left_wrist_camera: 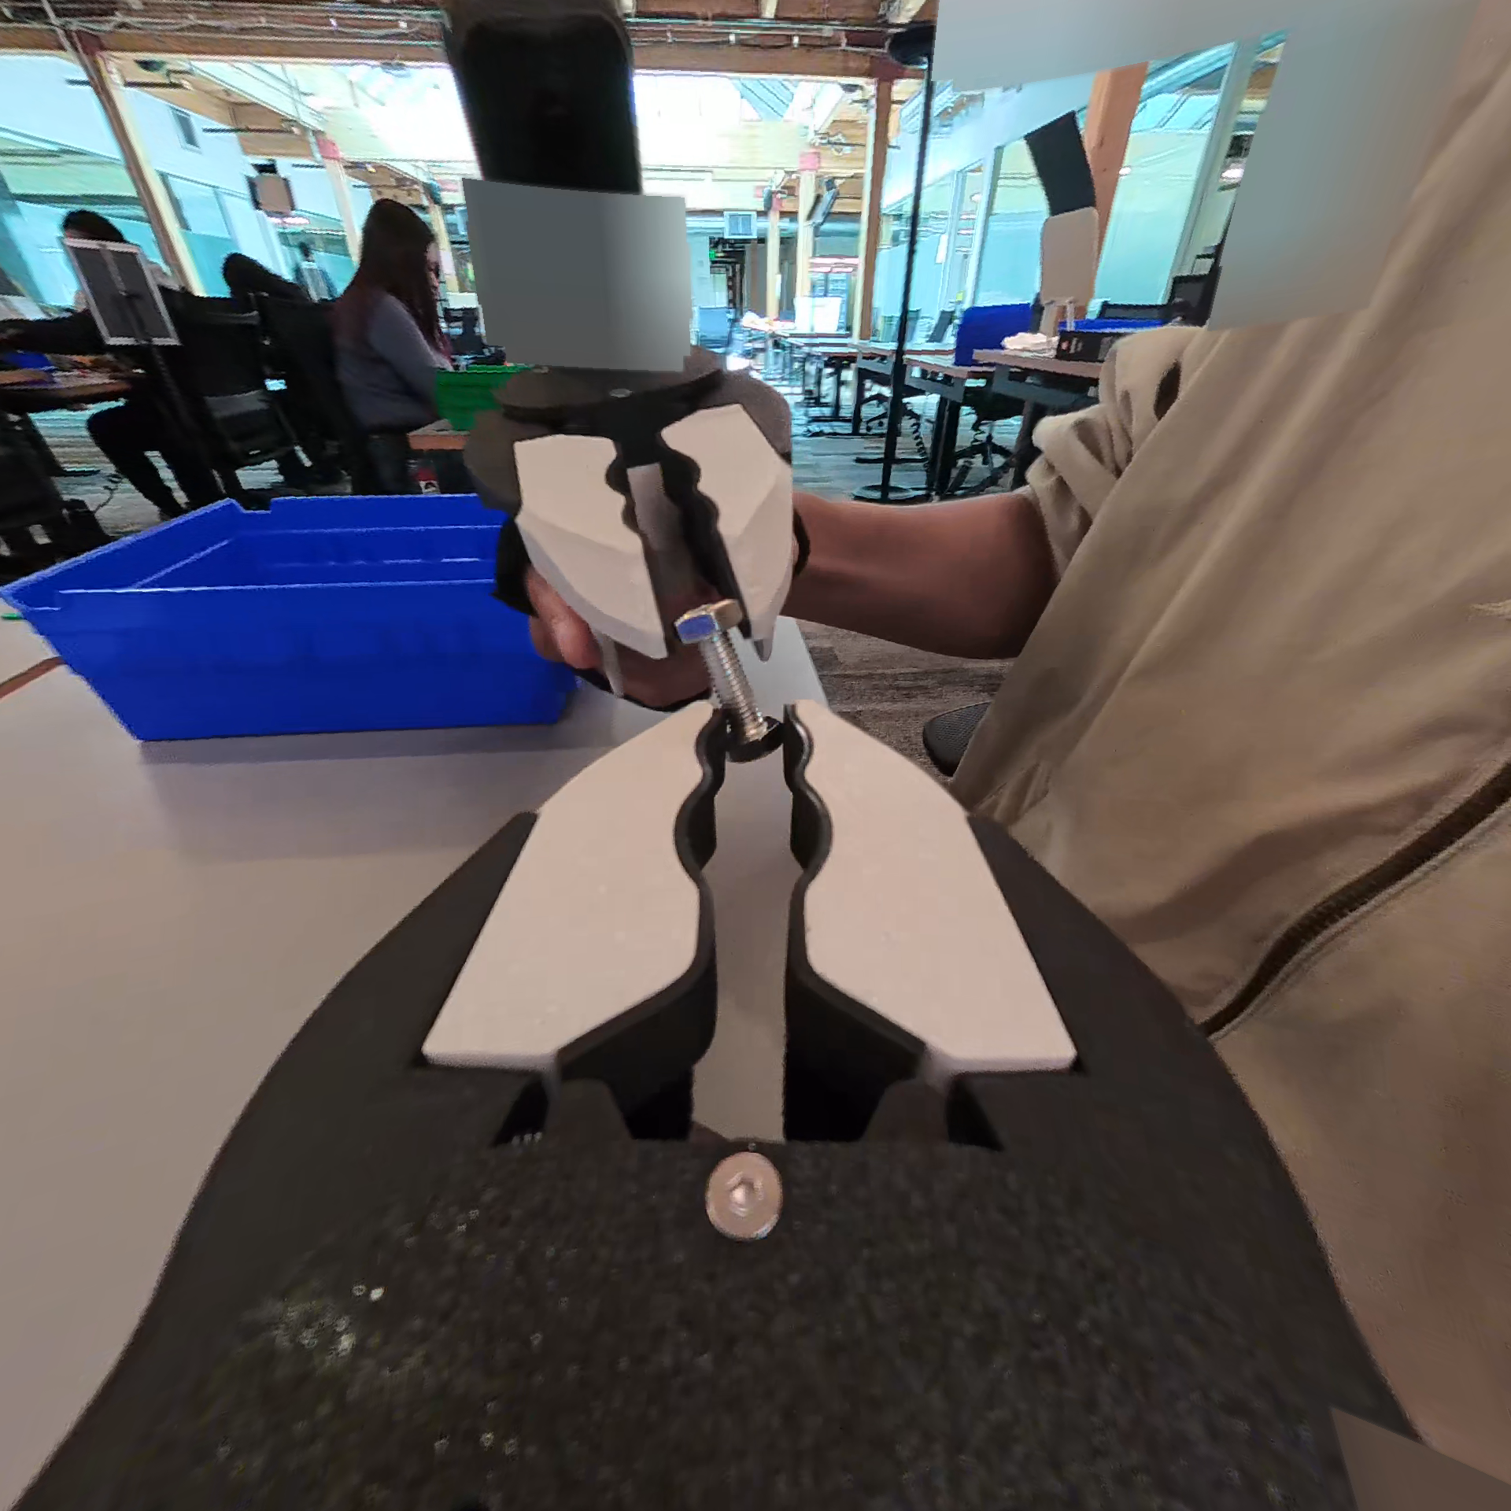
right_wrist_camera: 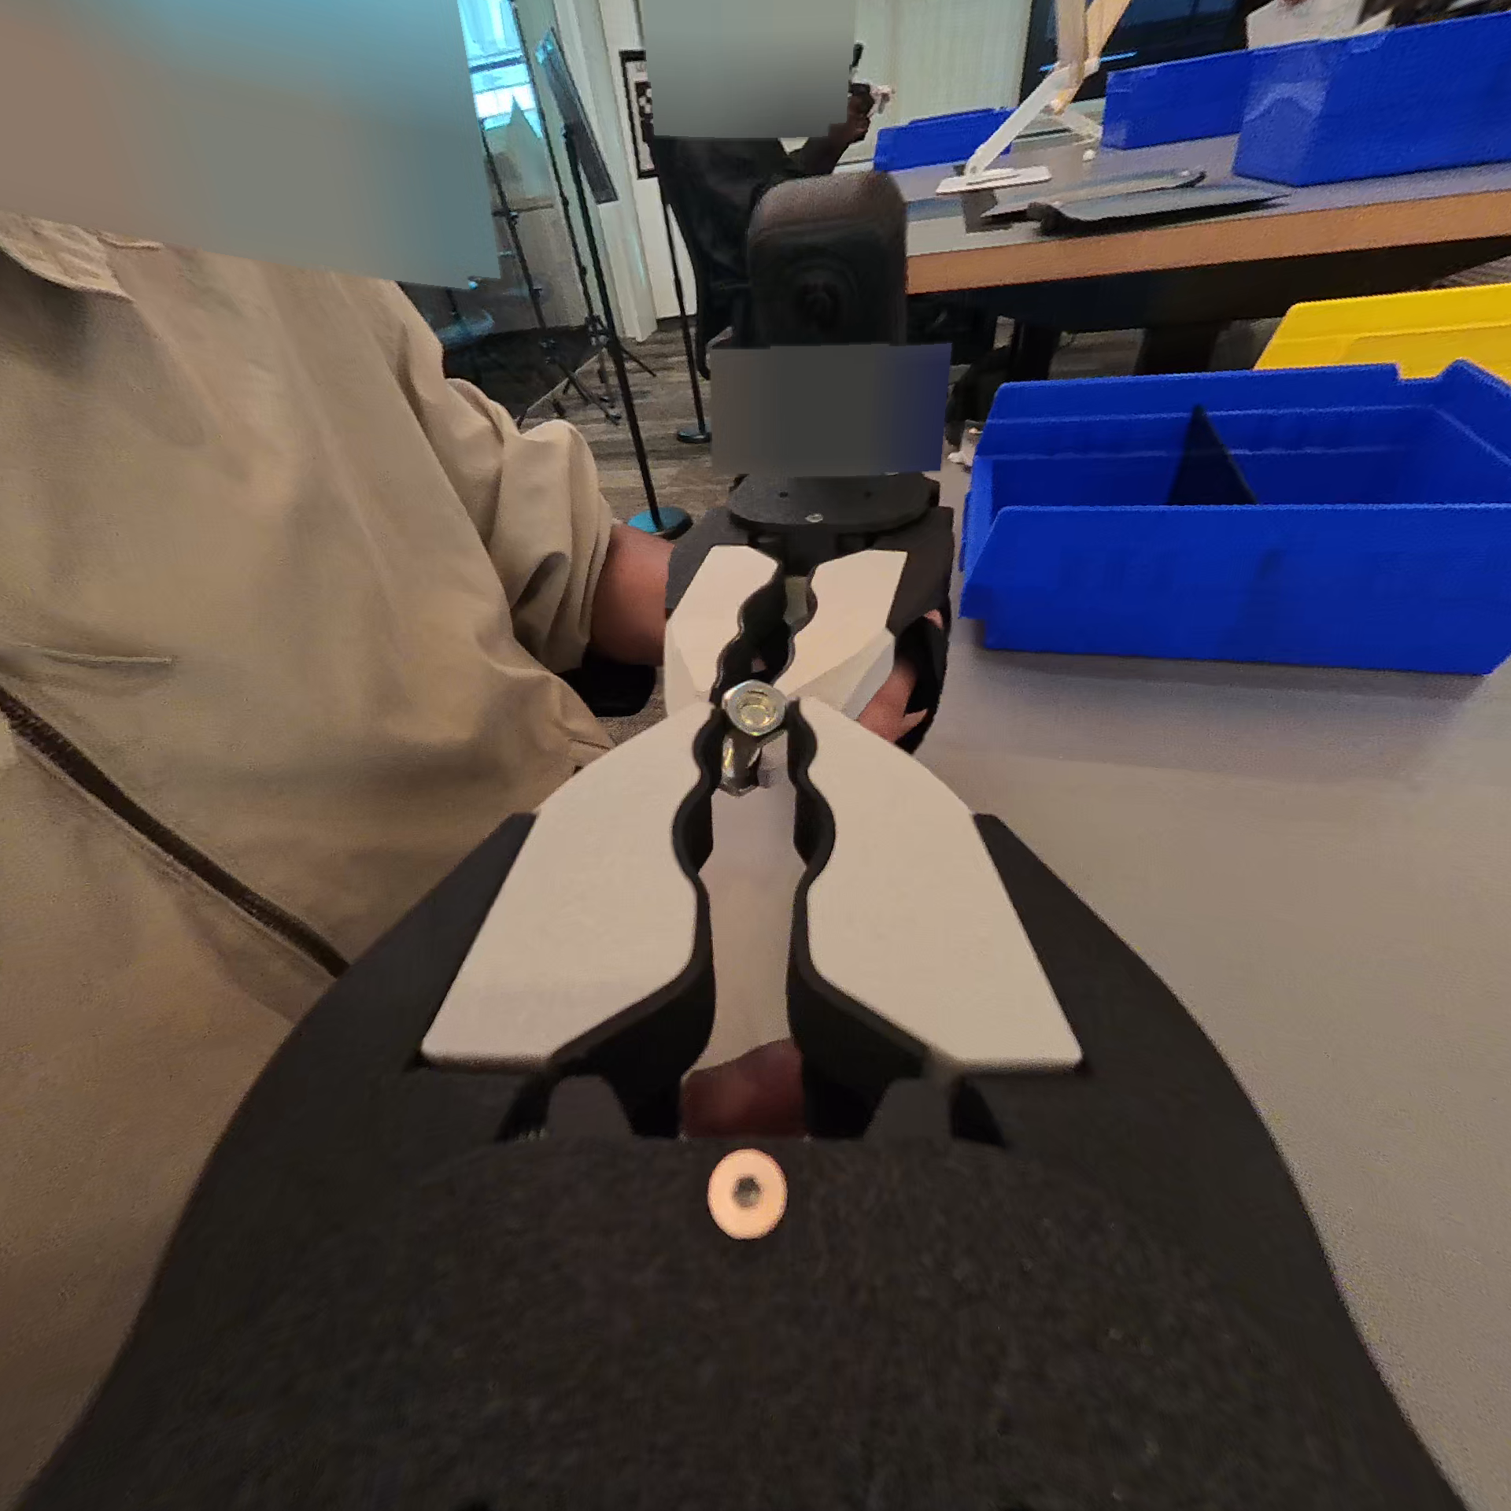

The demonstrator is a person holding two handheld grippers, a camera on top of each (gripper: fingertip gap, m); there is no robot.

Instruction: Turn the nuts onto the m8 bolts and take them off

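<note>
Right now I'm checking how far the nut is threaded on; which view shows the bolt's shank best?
The left wrist view: the bolt shows side-on, head up, thread running down to the nut. The right wrist view looks almost end-on, so the nut hides most of the shank.

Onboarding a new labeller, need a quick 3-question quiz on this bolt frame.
1. True or false: the left gripper is shut on the hex nut at the threaded end of the bolt.
2. What grips the bolt's hex head? A) left gripper B) right gripper C) nothing, it lies on the table
3. Fill in: the divided bin on the table is ___ in colour.

Key: 1 true. 2 B, the right gripper. 3 blue.
</note>
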